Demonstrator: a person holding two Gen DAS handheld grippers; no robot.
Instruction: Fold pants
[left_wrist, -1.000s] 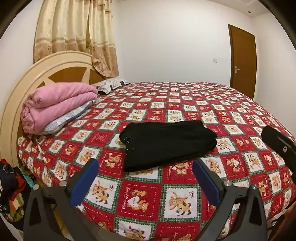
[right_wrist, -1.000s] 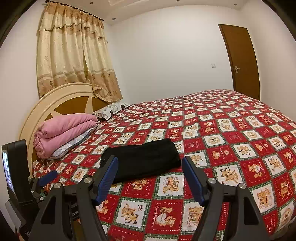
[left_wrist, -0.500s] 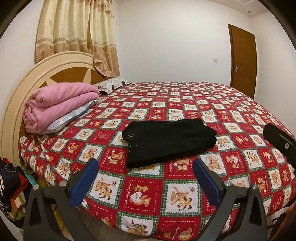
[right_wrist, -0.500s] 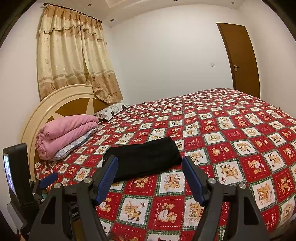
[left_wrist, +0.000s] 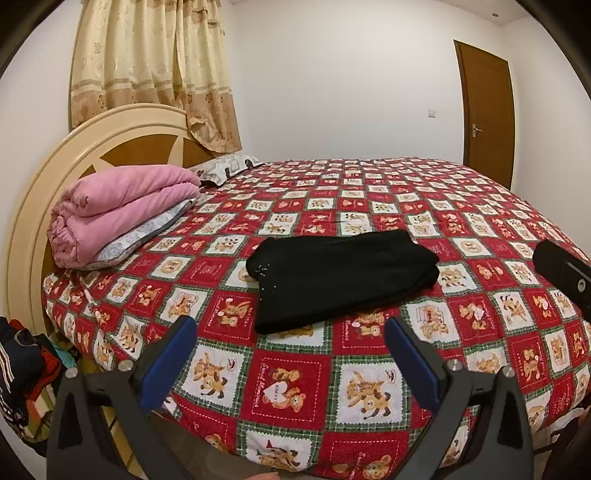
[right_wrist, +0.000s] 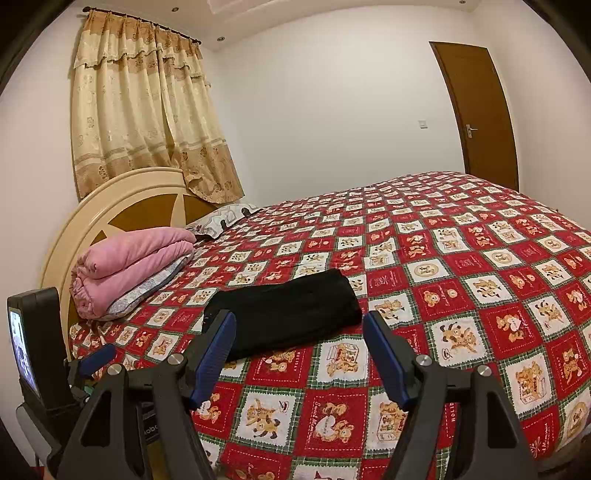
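Note:
Black pants (left_wrist: 340, 275) lie folded into a flat rectangle on the red teddy-bear bedspread (left_wrist: 369, 192), near the bed's front edge; the right wrist view shows the pants (right_wrist: 288, 317) too. My left gripper (left_wrist: 291, 362) hangs open short of the pants, over the bed's edge, nothing between its blue pads. My right gripper (right_wrist: 299, 354) is open as well, its blue fingers framing the near edge of the pants without touching them. The left gripper's body and small screen (right_wrist: 26, 343) show at the left of the right wrist view.
A folded pink blanket (left_wrist: 122, 210) lies on a pillow against the round cream headboard (left_wrist: 55, 173). Another pillow (left_wrist: 225, 166) sits farther back. Clothes are piled on the floor (left_wrist: 22, 376) left of the bed. A brown door (left_wrist: 485, 110) is closed at the right.
Both views have drawn back a little from the bed, so more of its front edge shows. The pants have not moved and both grippers stay open.

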